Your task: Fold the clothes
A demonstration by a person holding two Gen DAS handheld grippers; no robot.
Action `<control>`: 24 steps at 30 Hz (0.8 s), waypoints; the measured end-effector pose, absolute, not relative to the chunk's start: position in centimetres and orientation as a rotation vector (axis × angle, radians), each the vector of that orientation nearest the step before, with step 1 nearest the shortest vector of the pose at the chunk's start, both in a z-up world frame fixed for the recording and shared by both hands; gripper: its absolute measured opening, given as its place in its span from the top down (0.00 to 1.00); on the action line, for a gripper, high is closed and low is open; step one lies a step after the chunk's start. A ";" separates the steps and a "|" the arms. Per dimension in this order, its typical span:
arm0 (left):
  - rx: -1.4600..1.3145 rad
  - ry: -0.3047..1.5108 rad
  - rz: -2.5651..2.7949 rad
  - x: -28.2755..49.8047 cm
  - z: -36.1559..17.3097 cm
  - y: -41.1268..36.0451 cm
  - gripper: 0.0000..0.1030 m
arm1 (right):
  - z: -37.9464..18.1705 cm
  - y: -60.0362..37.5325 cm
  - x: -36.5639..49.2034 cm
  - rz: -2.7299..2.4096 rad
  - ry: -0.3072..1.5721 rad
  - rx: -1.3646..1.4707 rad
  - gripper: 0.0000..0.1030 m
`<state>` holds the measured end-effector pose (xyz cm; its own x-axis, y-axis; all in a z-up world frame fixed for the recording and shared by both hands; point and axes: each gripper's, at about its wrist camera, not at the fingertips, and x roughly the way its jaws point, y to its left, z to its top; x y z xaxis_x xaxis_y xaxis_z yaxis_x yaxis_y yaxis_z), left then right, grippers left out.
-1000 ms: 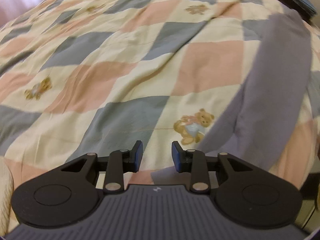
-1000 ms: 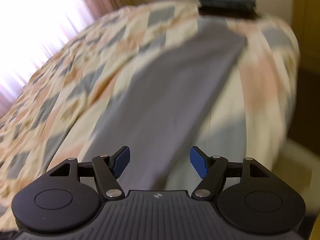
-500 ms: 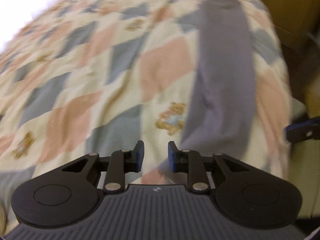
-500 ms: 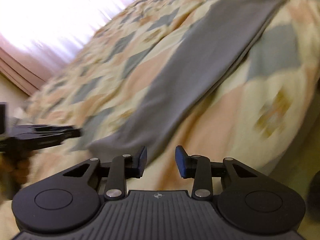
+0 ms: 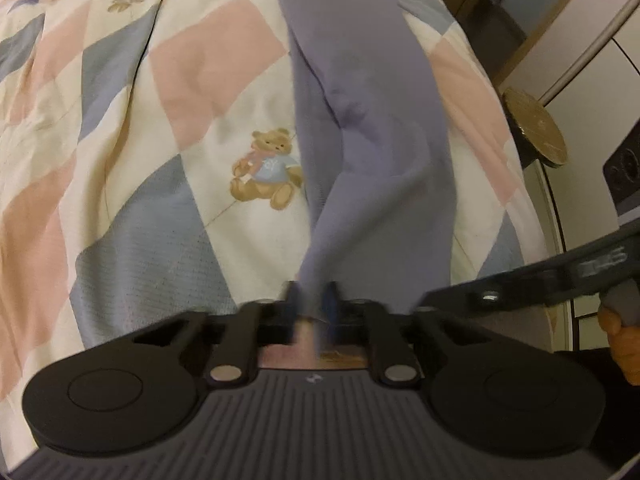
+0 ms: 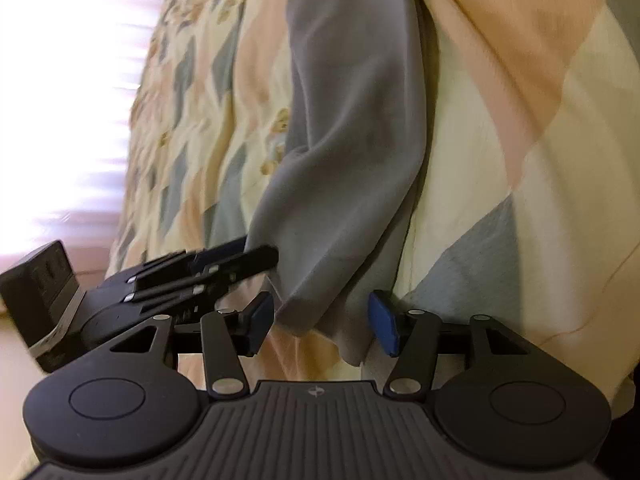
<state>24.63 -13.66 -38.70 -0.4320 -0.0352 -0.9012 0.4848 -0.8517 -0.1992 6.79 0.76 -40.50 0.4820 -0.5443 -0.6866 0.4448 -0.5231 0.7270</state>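
A long grey-lilac garment [image 5: 360, 80] lies lengthwise on a patchwork quilt [image 5: 120, 120]. My left gripper [image 5: 312, 304] is shut on the garment's near end, and the cloth bunches into a ridge rising from its pads. The right wrist view shows the same garment [image 6: 352, 120] with its near corner hanging between the blue pads of my right gripper [image 6: 323, 324]. Those jaws are opening and the pads do not press the cloth. The left gripper [image 6: 260, 258] shows there too, clamped on the edge just to the left.
The quilt carries teddy-bear prints [image 5: 266, 172] and drops off the bed edge at the right. Beyond that edge stand a round brass-coloured object [image 5: 536, 128] and pale furniture. A hand [image 5: 624, 332] holds the right gripper's handle. A bright curtained window [image 6: 60, 100] lies at the left.
The left gripper rolled, dropped and shut on the garment's near end. The right gripper swung round to that same end, beside the left one; its jaws narrowed, then widened again.
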 end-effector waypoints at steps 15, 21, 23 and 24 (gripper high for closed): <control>1.422 0.309 -2.265 27.4 -39.5 -7.2 0.93 | -38.1 2.9 9.3 -1.373 0.018 1.570 0.98; 1.338 0.450 -2.260 29.2 -37.6 -8.3 0.86 | -41.5 3.1 9.4 -1.408 0.034 1.622 0.98; 1.283 0.516 -2.299 28.9 -36.2 -8.9 0.80 | -41.2 3.1 9.6 -1.405 0.026 1.601 0.97; 1.262 0.553 -2.320 28.4 -35.7 -9.3 0.79 | -41.0 3.1 9.8 -1.406 0.028 1.605 0.94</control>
